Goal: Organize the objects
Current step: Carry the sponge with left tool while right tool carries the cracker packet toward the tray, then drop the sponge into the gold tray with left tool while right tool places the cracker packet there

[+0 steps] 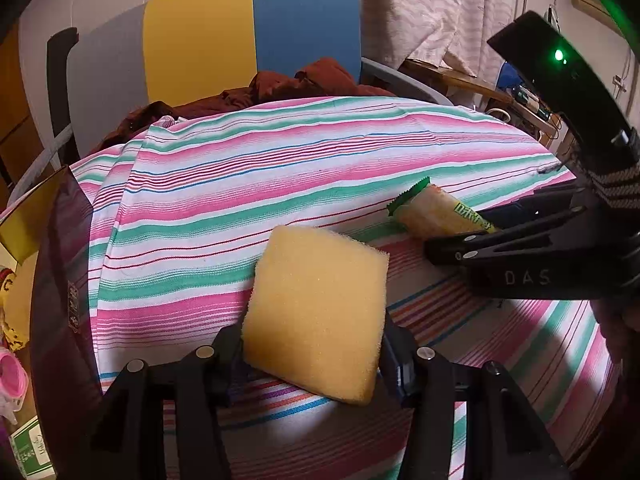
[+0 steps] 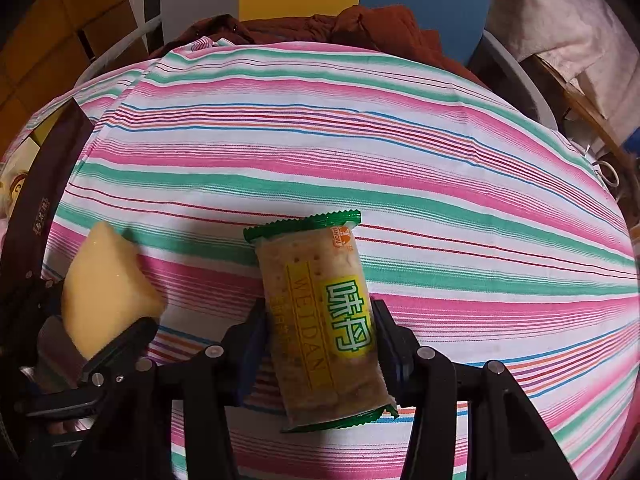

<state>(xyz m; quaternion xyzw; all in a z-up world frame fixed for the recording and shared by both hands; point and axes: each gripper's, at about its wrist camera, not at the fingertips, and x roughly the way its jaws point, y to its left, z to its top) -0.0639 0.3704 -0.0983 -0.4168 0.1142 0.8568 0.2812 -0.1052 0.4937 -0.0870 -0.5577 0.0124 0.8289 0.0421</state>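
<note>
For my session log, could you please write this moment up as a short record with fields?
surface: striped tablecloth, pink, green and white
left tongs: shut on yellow sponge, held above the cloth
right tongs: shut on snack packet, green-edged, clear wrapper with a yellow label
relative position: sponge to the left of the packet, apart from it
background: chair with grey, yellow and blue backrest; dark red garment on its seat
left edge: dark box beside the cloth
</note>
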